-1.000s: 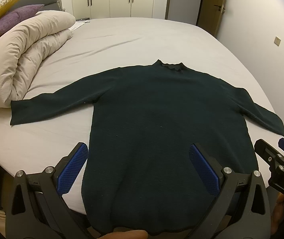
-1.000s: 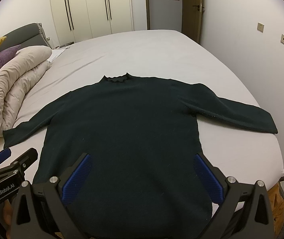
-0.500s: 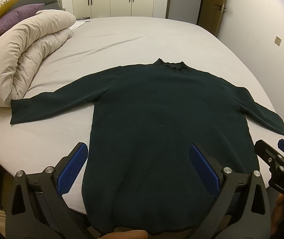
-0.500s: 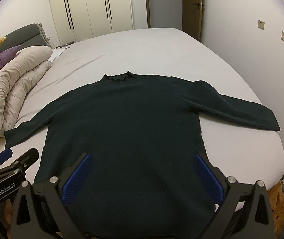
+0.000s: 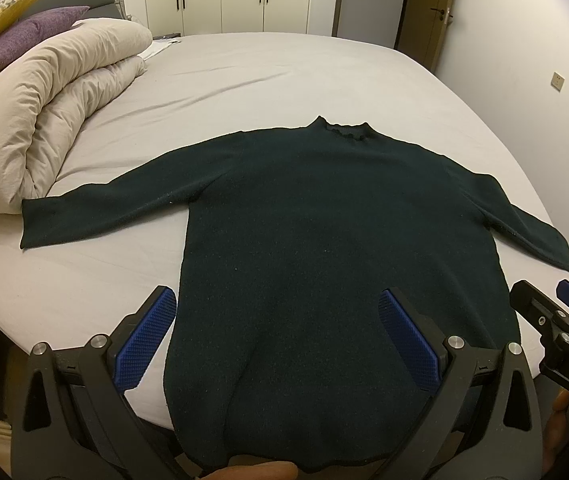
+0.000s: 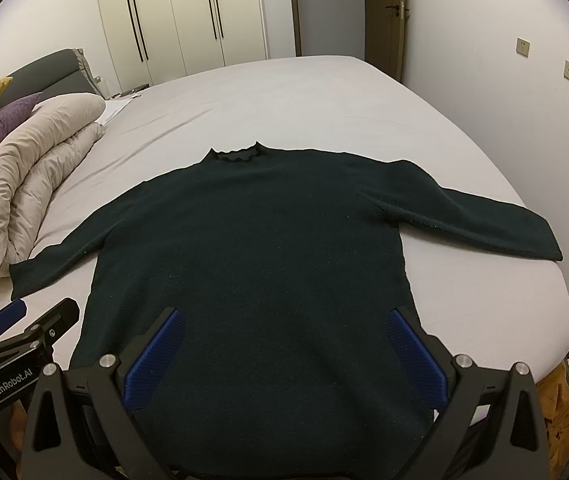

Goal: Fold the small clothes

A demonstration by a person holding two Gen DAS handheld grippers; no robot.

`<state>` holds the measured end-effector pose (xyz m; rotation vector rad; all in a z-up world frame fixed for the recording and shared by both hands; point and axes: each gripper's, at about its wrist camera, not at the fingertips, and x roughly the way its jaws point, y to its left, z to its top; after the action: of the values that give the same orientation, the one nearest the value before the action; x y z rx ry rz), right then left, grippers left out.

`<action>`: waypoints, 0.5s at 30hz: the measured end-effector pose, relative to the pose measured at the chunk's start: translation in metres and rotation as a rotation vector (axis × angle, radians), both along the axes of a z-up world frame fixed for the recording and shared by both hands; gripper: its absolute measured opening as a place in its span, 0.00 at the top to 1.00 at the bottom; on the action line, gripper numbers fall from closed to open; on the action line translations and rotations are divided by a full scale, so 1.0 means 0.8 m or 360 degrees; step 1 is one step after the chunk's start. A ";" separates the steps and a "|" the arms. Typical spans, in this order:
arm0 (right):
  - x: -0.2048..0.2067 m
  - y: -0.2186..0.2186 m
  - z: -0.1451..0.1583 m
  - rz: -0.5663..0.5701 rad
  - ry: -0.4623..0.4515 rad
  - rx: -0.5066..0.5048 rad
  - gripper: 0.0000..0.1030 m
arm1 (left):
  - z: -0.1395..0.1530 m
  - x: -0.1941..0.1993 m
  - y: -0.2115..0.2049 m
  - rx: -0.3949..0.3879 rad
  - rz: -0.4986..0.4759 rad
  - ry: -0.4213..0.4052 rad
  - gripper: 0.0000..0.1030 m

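Sweater [image 5: 336,240] lies flat, collar pointing away, hem nearest both released grippers, left gripper [image 5: 276,340] and right gripper [image 6: 284,356], fingers spread.

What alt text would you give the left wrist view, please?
A dark green sweater lies flat on a grey bed, sleeves spread wide. The open left tool hovers over its hem, the right tool beside it. A rolled beige duvet sits at left.

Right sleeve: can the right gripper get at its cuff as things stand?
Probably yes. The right gripper is open over the sweater's hem, and the right sleeve lies flat on the bed with bare sheet around its cuff. Nothing lies between, though it needs a sideways reach.
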<state>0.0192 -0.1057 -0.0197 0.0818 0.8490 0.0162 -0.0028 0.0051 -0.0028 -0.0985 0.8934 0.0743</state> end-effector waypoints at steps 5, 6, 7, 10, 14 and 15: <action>-0.002 0.000 0.001 0.0000 0.0002 0.0003 0.00 | -0.004 -0.001 0.003 -0.0004 0.0004 0.0002 0.00; -0.004 0.002 0.001 0.0000 0.0002 0.0003 0.00 | -0.005 -0.001 0.003 -0.0005 0.0004 0.0002 0.00; -0.004 0.002 0.000 0.0000 0.0002 0.0003 0.00 | -0.005 -0.001 0.003 -0.0004 0.0004 0.0003 0.00; -0.004 0.002 -0.001 0.0002 0.0003 0.0004 0.00 | -0.005 -0.001 0.003 -0.0004 0.0003 0.0002 0.00; -0.005 0.004 -0.003 0.0002 0.0006 0.0004 0.00 | -0.005 -0.001 0.003 -0.0005 0.0002 0.0004 0.00; -0.006 0.004 -0.003 0.0002 0.0006 0.0004 0.00 | -0.005 0.000 0.002 -0.0004 0.0003 0.0004 0.00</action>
<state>0.0144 -0.1023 -0.0220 0.0837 0.8527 0.0186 -0.0032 0.0069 -0.0064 -0.1016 0.8957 0.0750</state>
